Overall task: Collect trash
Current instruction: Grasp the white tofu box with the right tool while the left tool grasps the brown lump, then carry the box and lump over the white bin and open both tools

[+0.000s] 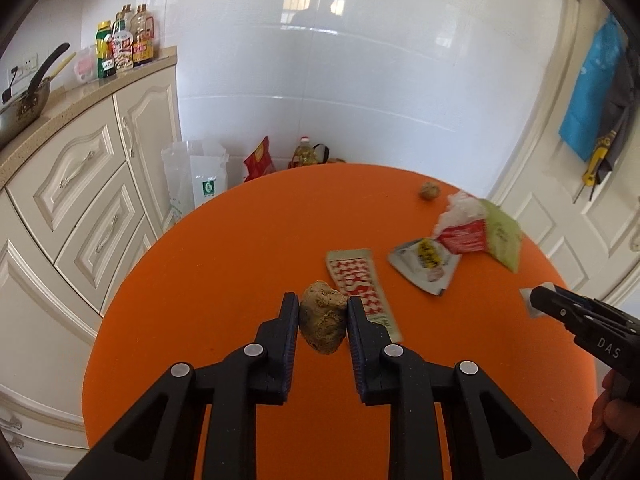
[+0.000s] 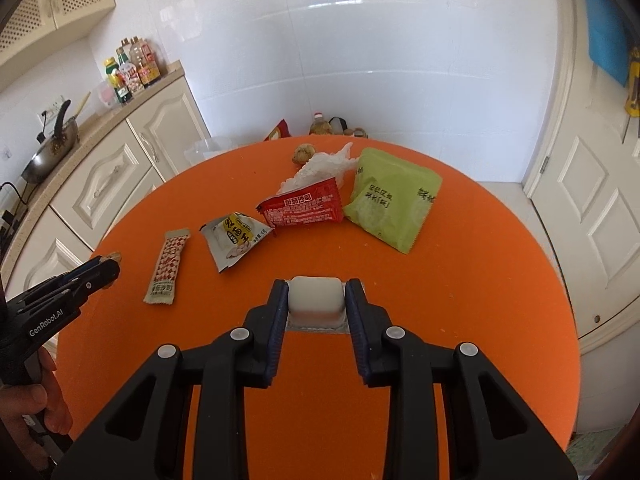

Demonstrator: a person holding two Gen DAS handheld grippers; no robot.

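Observation:
My left gripper (image 1: 323, 304) is shut on a brown crumpled lump (image 1: 322, 322) over the round orange table (image 1: 224, 264). My right gripper (image 2: 316, 292) is shut on a small white plastic cup (image 2: 316, 298); it also shows in the left wrist view (image 1: 536, 300). On the table lie a red-and-white checked sachet (image 2: 166, 268), a torn white-and-yellow wrapper (image 2: 236, 240), a red packet (image 2: 306, 208), a green packet (image 2: 390, 198), a crumpled white tissue (image 2: 324, 166) and a second brown lump (image 2: 303, 153). The left gripper shows at the left edge of the right wrist view (image 2: 106, 274).
Cream cabinets (image 1: 76, 184) with a counter, a pan (image 1: 24, 104) and bottles (image 1: 124, 40) stand to the left. Bags (image 1: 196, 178) and an oil bottle (image 1: 306, 152) sit on the floor behind the table. A white door (image 2: 592, 208) is on the right.

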